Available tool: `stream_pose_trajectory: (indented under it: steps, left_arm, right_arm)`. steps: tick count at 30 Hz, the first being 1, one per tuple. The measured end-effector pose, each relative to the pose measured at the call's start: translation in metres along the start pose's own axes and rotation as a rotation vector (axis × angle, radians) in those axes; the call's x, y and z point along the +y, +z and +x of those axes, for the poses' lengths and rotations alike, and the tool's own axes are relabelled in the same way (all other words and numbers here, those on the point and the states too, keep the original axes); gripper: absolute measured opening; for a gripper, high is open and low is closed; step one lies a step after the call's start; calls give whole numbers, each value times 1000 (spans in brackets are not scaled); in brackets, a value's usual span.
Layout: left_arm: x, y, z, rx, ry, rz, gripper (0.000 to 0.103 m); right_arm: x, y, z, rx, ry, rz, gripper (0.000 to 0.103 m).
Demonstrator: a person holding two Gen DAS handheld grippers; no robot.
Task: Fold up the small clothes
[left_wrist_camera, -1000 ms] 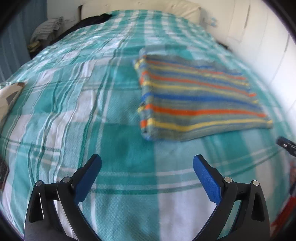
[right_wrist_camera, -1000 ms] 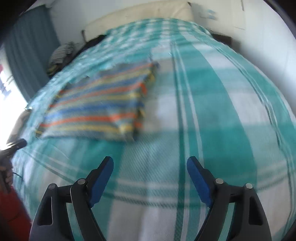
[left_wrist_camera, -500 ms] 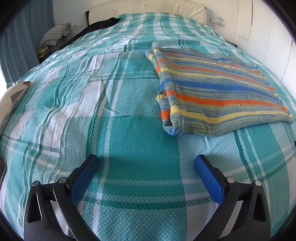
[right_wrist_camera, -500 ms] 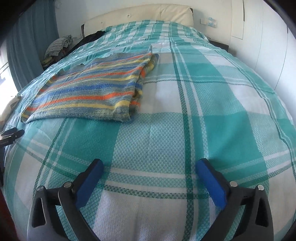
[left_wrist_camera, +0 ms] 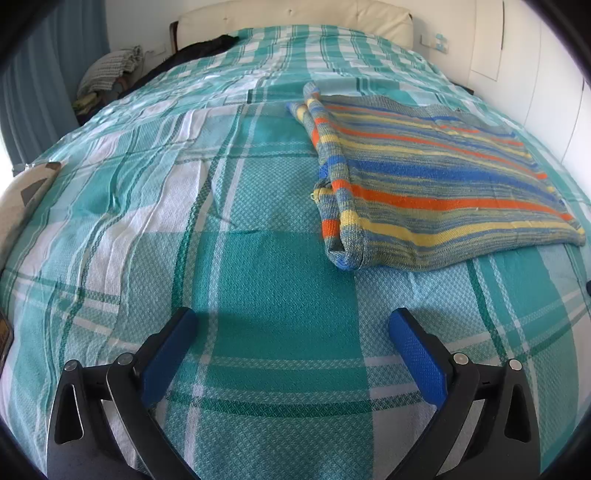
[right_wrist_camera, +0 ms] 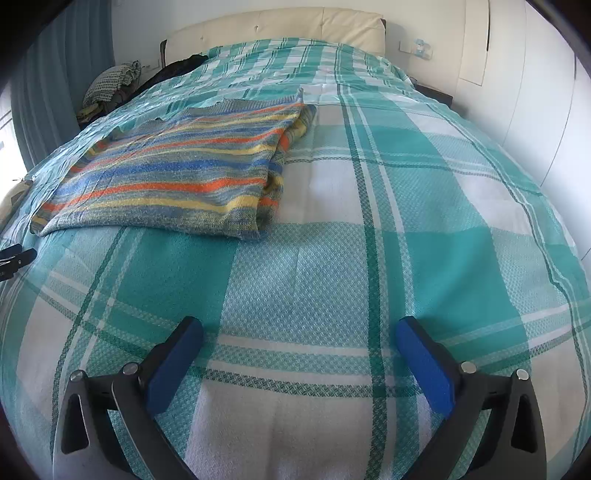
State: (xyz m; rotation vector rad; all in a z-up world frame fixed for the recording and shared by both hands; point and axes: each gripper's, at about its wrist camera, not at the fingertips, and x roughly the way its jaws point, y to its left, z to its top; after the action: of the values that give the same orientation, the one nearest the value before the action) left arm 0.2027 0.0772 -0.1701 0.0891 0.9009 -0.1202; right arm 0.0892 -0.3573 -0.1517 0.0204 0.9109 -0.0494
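You hold both grippers over the teal-and-white plaid bedspread (left_wrist_camera: 258, 266), angled down at it, and neither one touches the garment. The striped knit sweater (left_wrist_camera: 436, 188) lies flat on the bed, already folded at least once: in the left wrist view its doubled edge runs along the near-left side as a thick roll, and in the right wrist view the same sweater (right_wrist_camera: 177, 177) sits up and to the left, with layered edges showing at its right side. Your left gripper (left_wrist_camera: 291, 332) has its blue pads spread wide with only bedspread between them, near the sweater's closest corner but clearly apart from it. Your right gripper (right_wrist_camera: 299, 339) is likewise empty; its jaws have just been opening and now stand wide, with nothing between them. That fits a release after laying the fabric down, so you probably need both grippers free to take the next edge. Judging by the long rectangle the sweater makes, another fold seems to remain before it counts as small and tidy. The thick rolled edge should be easy to pinch, though the loose knit may slip or drag a lower layer along. A pile of other clothes (left_wrist_camera: 110, 70) lies beside the bed's far left corner, near the cream headboard (left_wrist_camera: 295, 11).
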Motion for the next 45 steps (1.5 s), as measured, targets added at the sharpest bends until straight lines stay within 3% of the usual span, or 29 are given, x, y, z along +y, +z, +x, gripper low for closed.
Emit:
stream_pose_trajectory:
  steps: [41,45]
  left_arm:
    - [-1,4,3,9,20,3,103]
    - [3,9,4,68,-16,-30,103]
  right_arm:
    - [-5,-2,-1,-16,38,31,103]
    - [-6,-2,-1,-17,46,37,103]
